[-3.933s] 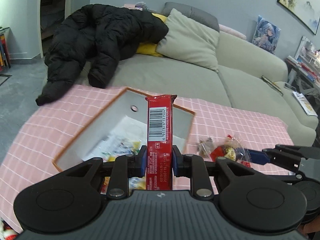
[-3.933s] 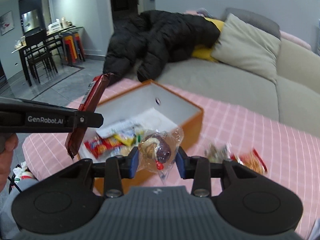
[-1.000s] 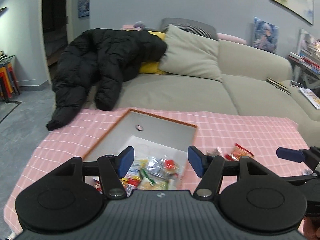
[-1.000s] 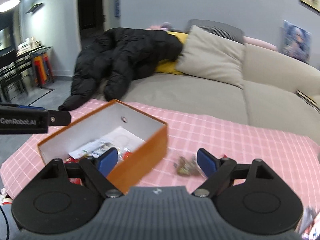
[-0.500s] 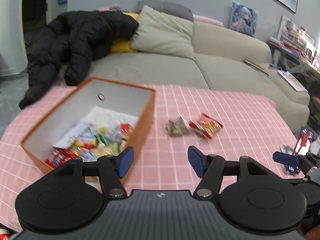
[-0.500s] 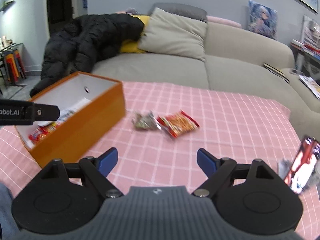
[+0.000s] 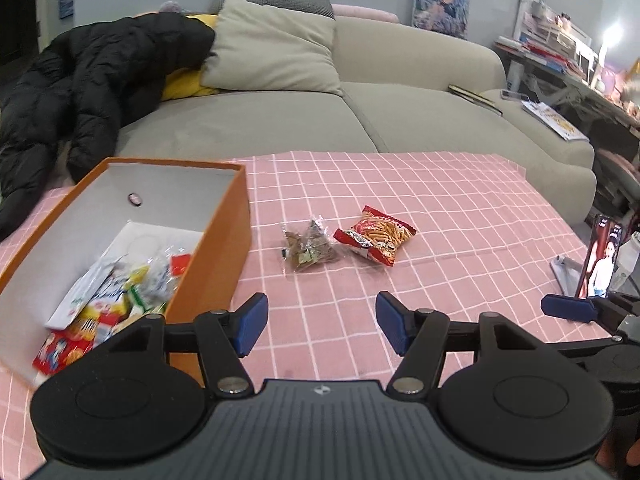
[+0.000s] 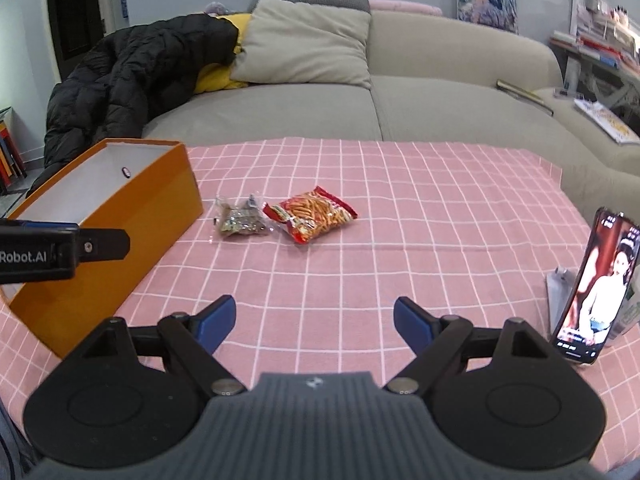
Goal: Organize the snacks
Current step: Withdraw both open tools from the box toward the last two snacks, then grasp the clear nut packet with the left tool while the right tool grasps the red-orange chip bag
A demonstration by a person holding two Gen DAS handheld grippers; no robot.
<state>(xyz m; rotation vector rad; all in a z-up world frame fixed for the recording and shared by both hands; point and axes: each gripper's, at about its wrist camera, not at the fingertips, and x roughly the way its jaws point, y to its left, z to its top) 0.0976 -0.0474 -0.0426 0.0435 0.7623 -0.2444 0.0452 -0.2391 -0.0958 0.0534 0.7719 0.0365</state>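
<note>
An orange box (image 7: 224, 240) (image 8: 132, 220) with a white inside stands at the left of the pink checked table and holds several snack packets (image 7: 116, 292). Two packets lie on the cloth right of it: a clear bag of brown snacks (image 7: 310, 246) (image 8: 240, 220) and a red bag of sticks (image 7: 374, 234) (image 8: 310, 218). My left gripper (image 7: 320, 324) is open and empty, near side of both bags. My right gripper (image 8: 312, 322) is open and empty too, also short of them. A left finger (image 8: 100, 244) shows at the right wrist view's left edge.
A phone (image 7: 602, 258) (image 8: 592, 284) leans on a stand at the table's right edge. Behind the table is a beige sofa (image 8: 440, 92) with a black jacket (image 8: 140, 72) and a cushion (image 8: 308, 52). A cluttered desk (image 7: 568, 60) stands far right.
Both grippers, earlier shut on a red bar and a clear bag over the box, now stand open and empty. They swung right and sank toward the two loose bags.
</note>
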